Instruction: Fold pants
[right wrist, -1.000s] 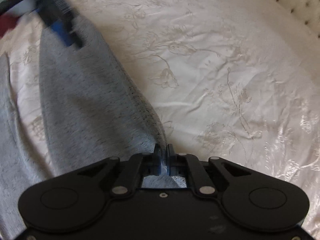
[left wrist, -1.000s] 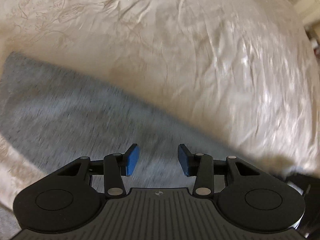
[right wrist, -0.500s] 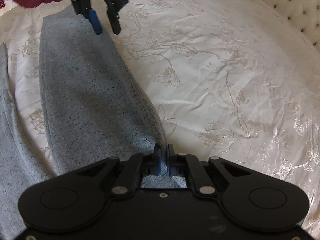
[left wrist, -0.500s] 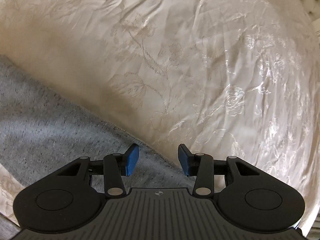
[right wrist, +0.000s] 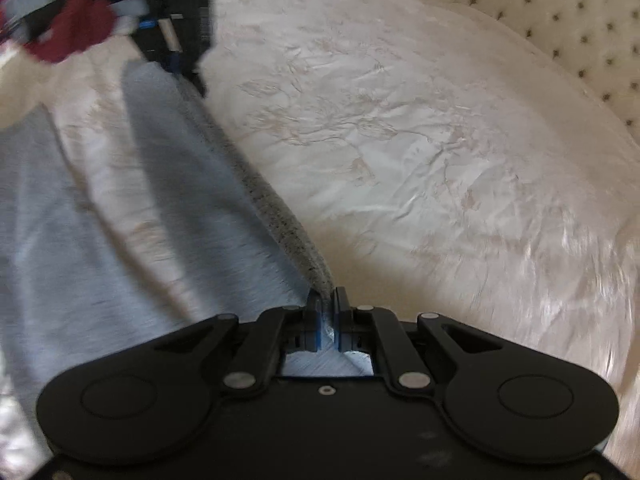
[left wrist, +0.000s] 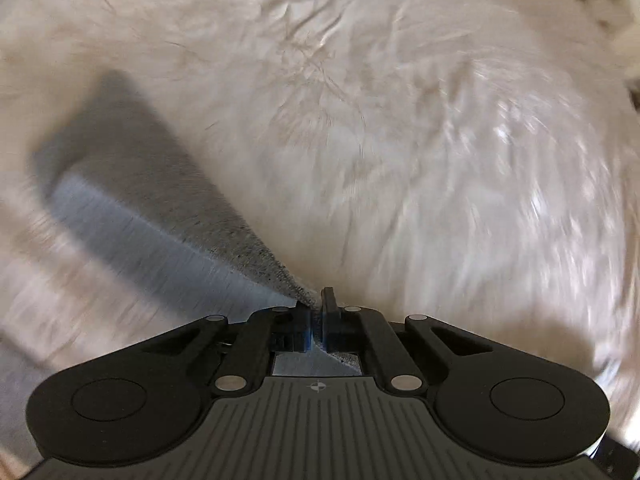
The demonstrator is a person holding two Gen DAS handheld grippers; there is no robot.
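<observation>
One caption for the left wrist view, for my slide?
Left gripper shut on grey pants above cream bedspread.

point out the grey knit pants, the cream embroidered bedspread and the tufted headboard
grey knit pants (right wrist: 168, 184): right wrist view, on the lifted leg
cream embroidered bedspread (right wrist: 400, 128): right wrist view, on its bare middle
tufted cream headboard (right wrist: 580, 20): right wrist view, on its buttoned padding
</observation>
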